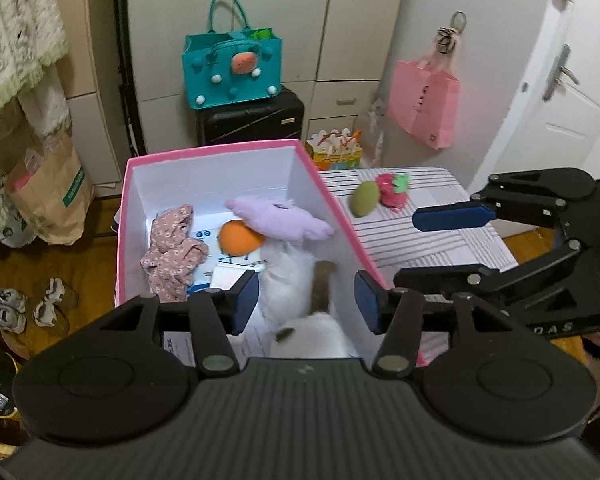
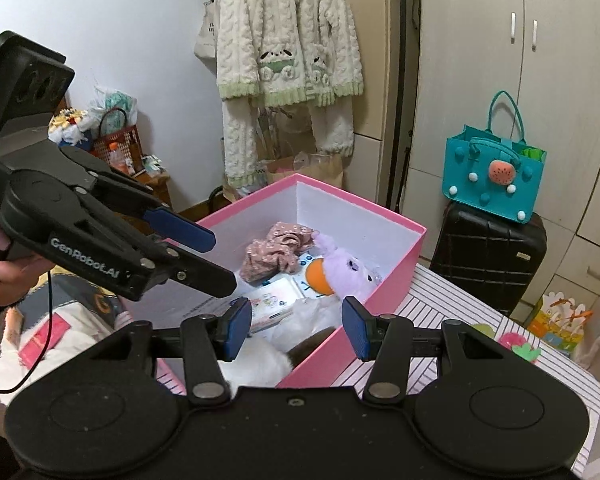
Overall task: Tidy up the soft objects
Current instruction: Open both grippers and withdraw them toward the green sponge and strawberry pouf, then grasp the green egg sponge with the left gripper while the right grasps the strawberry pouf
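Striped cloth (image 1: 428, 236) covers the table, white w/ thin dark lines; wood floor below. Room bits: black suitcase (image 1: 252, 120) at 12 o'clock from the box w/ a teal felt bag (image 1: 232, 68) on top, pink paper bag (image 1: 424, 102) hung at 1-2 o'clock, white door (image 1: 560, 80) at far right. Fluffy cream cardigan (image 2: 288, 36) hangs on the far wall in the right wrist view; brown paper bag (image 1: 48, 196) on the floor at 9 o'clock.

Left gripper (image 1: 306, 300) hovers over the box, angled down, tongs spread, nothing pinched. Right gripper (image 2: 296, 330) also tilted down over the near box corner, tongs spread, empty. A hand (image 2: 0, 264) w/ long decorated nails grips the left tool's handle.

Pink box (image 1: 332, 196), white inside, sits on the table's left part. Inside: floral pink cloth (image 1: 172, 248) at the left, orange ball (image 1: 238, 238) mid, lilac plush (image 1: 280, 220) lying partly over the ball, white furry plush (image 1: 300, 280) w/ a brown patch nearest the grippers, blurred. Papers (image 1: 208, 276) line the bottom.

Outside, at 2 o'clock from the box on the cloth: green plush (image 1: 364, 198) touching a red strawberry plush (image 1: 394, 190).
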Demonstrator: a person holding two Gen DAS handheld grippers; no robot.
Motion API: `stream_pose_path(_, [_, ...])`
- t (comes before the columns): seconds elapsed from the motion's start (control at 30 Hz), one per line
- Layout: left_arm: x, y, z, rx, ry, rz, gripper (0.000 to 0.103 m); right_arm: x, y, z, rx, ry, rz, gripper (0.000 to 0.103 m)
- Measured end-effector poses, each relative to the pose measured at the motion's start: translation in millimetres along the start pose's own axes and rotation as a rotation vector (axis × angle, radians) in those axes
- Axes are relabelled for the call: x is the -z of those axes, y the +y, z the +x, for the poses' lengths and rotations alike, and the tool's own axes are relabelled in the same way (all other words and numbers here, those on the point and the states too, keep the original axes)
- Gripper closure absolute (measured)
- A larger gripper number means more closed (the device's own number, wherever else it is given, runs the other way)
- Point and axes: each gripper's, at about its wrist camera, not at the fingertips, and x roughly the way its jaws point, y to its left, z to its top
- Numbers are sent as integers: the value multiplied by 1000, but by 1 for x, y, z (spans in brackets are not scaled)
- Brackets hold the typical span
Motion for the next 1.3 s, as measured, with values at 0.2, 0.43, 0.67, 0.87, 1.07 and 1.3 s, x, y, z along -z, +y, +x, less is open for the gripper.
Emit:
stream_pose_path(0.2, [-3, -27, -32, -26, -24, 61, 46, 5, 6, -27, -27, -36, -14, 48])
stream_pose_path(0.43, [-2, -62, -54, -63, -44, 154, 43, 12, 10, -55, -45, -27, -33, 47])
stream_pose_path(0.67, [0, -91, -52, -57, -26, 202, 40, 29, -3, -74, 18, -15, -47, 43])
stream_pose_path(0.87, [-5, -114, -34, -26, -8, 226, 40, 44, -29, -83, 57, -6, -12, 43])
stream_pose_path(1.07, [-14, -137, -10, 28, -1, 235, 40, 63, -67, -90, 75, -8, 40, 43])
stream_pose_path(1.3, [-22, -160, 33, 100, 16, 188, 40, 82, -106, -84, 115, -24, 23, 41])
